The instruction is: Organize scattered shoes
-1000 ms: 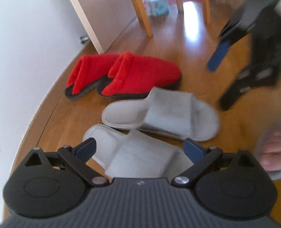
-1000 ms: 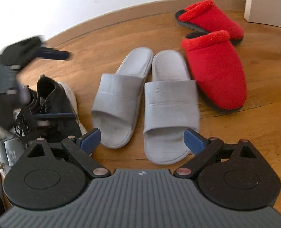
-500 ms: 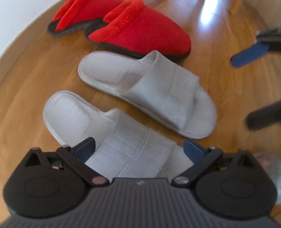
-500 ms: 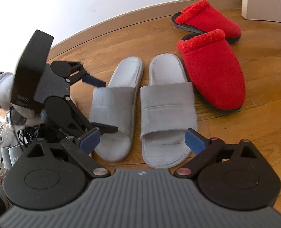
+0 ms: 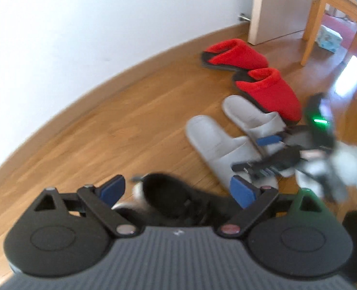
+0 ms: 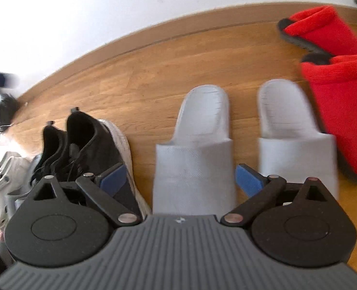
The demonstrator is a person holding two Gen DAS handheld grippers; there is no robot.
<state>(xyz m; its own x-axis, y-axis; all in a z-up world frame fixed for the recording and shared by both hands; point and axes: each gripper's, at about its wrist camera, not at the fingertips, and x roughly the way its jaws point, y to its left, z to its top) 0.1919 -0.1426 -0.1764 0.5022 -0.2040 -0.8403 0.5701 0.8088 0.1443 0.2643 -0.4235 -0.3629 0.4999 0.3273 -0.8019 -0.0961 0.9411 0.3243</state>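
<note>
Two wrist cameras, both low over the wooden floor and facing the white wall.

The left wrist view looks along its open fingers over a black sneaker (image 5: 168,193), very near, with the grey slippers (image 5: 217,142) further right. The right wrist view stands close above the same grey slippers (image 6: 195,149). Both views share these, the red slippers (image 5: 267,89) (image 6: 335,77) and the baseboard (image 6: 154,38).
</note>
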